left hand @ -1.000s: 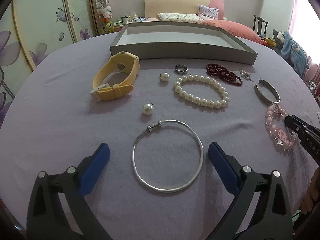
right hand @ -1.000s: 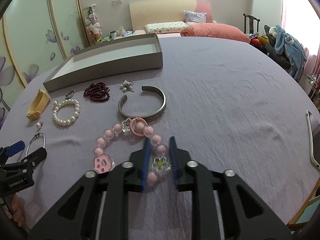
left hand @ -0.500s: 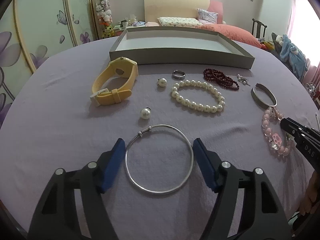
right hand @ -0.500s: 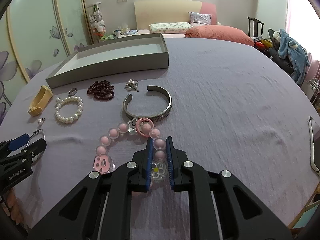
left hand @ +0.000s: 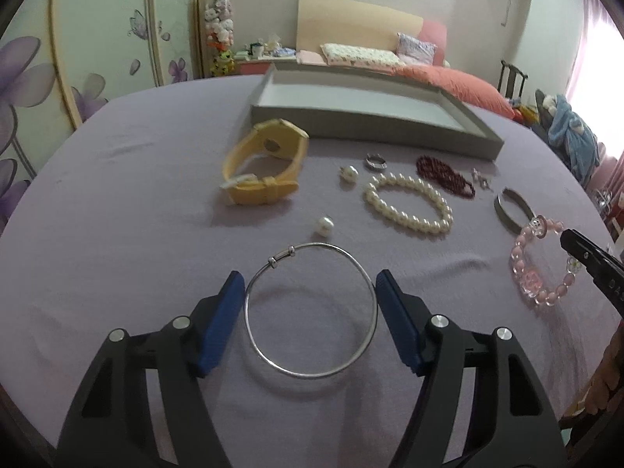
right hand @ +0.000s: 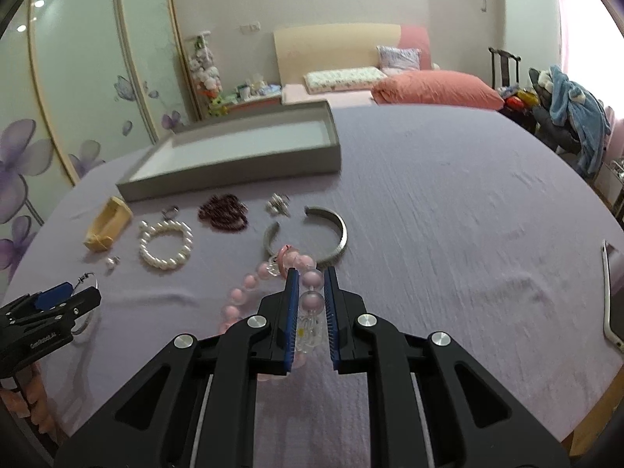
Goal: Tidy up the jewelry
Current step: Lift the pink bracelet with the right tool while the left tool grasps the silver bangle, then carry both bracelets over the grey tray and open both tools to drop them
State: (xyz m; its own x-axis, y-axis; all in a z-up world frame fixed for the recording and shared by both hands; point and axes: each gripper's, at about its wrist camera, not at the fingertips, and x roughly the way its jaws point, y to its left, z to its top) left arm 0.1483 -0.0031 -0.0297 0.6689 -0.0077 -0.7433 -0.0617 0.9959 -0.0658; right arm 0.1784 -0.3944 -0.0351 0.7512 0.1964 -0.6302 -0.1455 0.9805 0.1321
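Nothing sits in your grey tray [left hand: 374, 132] yet: your left tool [left hand: 310, 308] clamps the silver bangle [left hand: 312, 310], seemingly lifted, your right tool [right hand: 311, 304] pinches the pink bead bracelet [right hand: 269, 277], and everything else waits on the purple tabletop [left hand: 117, 210].

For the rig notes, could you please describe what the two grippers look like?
Both are alike: the left gripper and right gripper have angular black frames with triangular cut-outs, round silver bolts and flat blue ribbed pads. White lettering, too small to read, marks each body's side. No cables or sleeves show.
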